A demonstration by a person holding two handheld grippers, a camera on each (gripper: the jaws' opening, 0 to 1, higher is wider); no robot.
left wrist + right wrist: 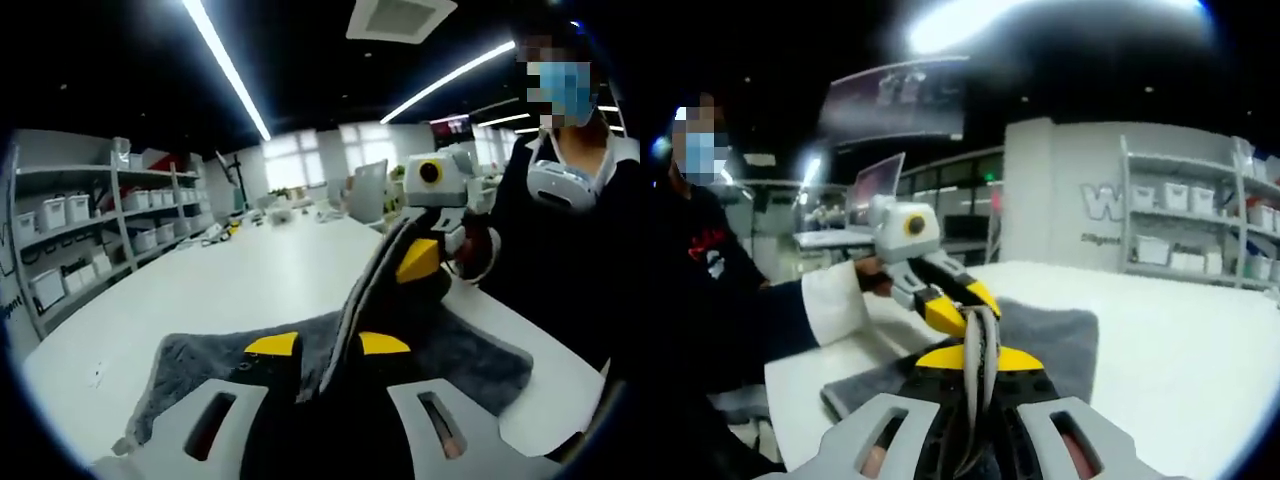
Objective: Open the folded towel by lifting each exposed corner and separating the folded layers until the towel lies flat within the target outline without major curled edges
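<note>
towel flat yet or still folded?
Not flat. A towel edge is pinched and lifted between both hand-held grippers; the rest lies on the table.

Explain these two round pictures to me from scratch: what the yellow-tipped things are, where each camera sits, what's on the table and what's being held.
There is no robot arm here. A person holds a two-jaw hand tool, a gripper, in each hand, and a fisheye camera rides on each one, looking forward along its jaws.

In the left gripper view, the left gripper rises from the bottom; the right gripper comes in from the right. The right gripper view is the reverse: the right gripper is below, the left gripper is beyond it.

On the white table lies a grey towel. Both grippers are shut on a raised fold of it, close together, lifting a layer off the rest. Shelves with white bins stand behind.
</note>
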